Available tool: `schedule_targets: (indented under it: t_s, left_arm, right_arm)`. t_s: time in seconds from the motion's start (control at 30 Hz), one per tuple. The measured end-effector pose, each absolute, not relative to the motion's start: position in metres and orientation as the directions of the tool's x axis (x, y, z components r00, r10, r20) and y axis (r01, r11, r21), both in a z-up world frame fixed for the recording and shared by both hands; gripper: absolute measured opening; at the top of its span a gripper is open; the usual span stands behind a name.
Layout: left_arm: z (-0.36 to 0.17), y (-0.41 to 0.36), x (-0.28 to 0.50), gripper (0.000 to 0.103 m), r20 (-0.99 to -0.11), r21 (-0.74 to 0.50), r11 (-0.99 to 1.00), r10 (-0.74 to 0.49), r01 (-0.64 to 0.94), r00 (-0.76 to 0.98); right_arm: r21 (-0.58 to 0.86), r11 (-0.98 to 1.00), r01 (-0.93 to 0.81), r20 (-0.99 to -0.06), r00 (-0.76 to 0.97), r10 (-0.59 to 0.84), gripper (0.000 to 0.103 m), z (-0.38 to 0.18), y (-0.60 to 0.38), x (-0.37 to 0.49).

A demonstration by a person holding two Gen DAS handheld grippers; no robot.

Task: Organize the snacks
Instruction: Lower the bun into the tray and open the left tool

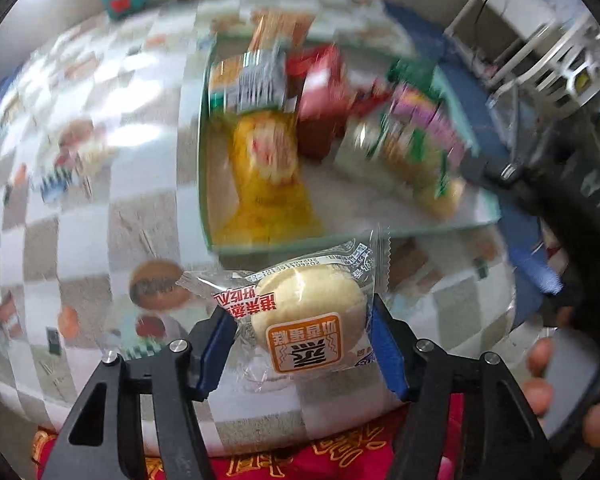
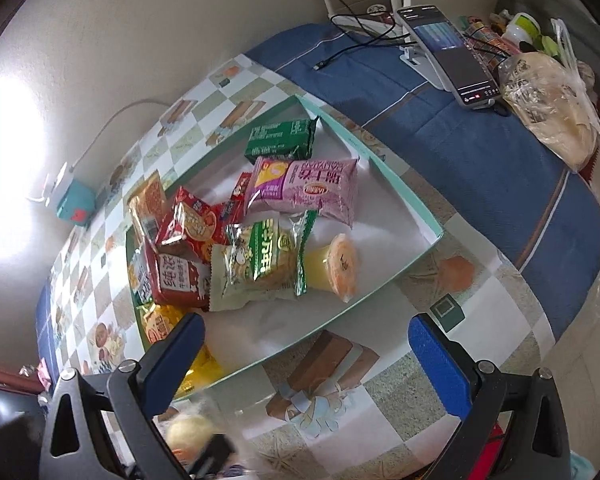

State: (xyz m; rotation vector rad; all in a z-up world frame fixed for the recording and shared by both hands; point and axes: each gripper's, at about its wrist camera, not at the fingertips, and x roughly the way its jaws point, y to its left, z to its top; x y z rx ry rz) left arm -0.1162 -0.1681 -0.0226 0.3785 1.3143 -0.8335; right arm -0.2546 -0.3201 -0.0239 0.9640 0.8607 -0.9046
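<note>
The left gripper (image 1: 302,350) clamps a wrapped steamed cake (image 1: 306,312), held just short of the tray's near rim (image 1: 260,246) at 12 o'clock. Only the right wrist view shows the right gripper (image 2: 306,346), spread wide and holding nothing, with bare tray floor (image 2: 260,328) at 11 o'clock before the snack packets (image 2: 260,256).

Ahead of the right gripper (image 2: 306,350), whose blue pads stand wide apart, the near corner of the shallow tray (image 2: 430,228) shows bare white floor. Beyond it, snack packets crowd the tray's left and middle: a green-and-white packet (image 2: 260,260), a red packet (image 2: 178,280), a pink packet (image 2: 304,188). A jelly cup (image 2: 338,266) lies to the right of them. The counter (image 2: 400,368) between gripper and tray rim is bare cloth.
</note>
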Motion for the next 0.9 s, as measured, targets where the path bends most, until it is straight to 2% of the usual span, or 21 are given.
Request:
schedule_targets:
  t_s: [0.13, 0.27, 0.43, 0.53, 0.57, 0.6, 0.73, 0.9]
  left_arm:
    - [-0.013, -0.185, -0.105, 0.065, -0.928, -0.171, 0.671, -0.355, 0.722, 0.111]
    - [-0.013, -0.212, -0.09, 0.065, -0.905, -0.169, 0.649, -0.4, 0.742, 0.143]
    - [-0.024, -0.239, -0.088, 0.067, -0.905, -0.139, 0.612, -0.398, 0.779, 0.151]
    - [-0.021, -0.23, -0.097, 0.082, -0.905, -0.135, 0.6, -0.398, 0.789, 0.148]
    - [-0.019, -0.229, -0.098, 0.091, -0.904, -0.141, 0.595, -0.403, 0.791, 0.142]
    - [-0.016, -0.227, -0.099, 0.093, -0.902, -0.146, 0.595, -0.408, 0.79, 0.14]
    - [-0.009, -0.207, -0.094, 0.094, -0.904, -0.16, 0.635, -0.402, 0.756, 0.147]
    - [-0.008, -0.164, -0.075, 0.094, -0.925, -0.093, 0.755, -0.306, 0.649, 0.224]
  right_arm:
    - [0.311, 0.263, 0.913, -0.891, 0.376, -0.254, 0.103, -0.02, -0.325, -0.26]
    - [0.321, 0.237, 0.917, -0.888, 0.379, -0.26, 0.103, -0.019, -0.328, -0.265]
    - [0.326, 0.231, 0.916, -0.885, 0.382, -0.265, 0.103, -0.018, -0.33, -0.266]
    - [0.327, 0.24, 0.914, -0.885, 0.385, -0.261, 0.103, -0.018, -0.329, -0.264]
    - [0.327, 0.241, 0.914, -0.885, 0.386, -0.26, 0.103, -0.018, -0.329, -0.264]
    - [0.33, 0.243, 0.912, -0.885, 0.388, -0.258, 0.103, -0.018, -0.329, -0.264]
    - [0.33, 0.243, 0.912, -0.888, 0.388, -0.248, 0.103, -0.021, -0.328, -0.263]
    - [0.317, 0.262, 0.912, -0.899, 0.377, -0.224, 0.103, -0.026, -0.322, -0.259]
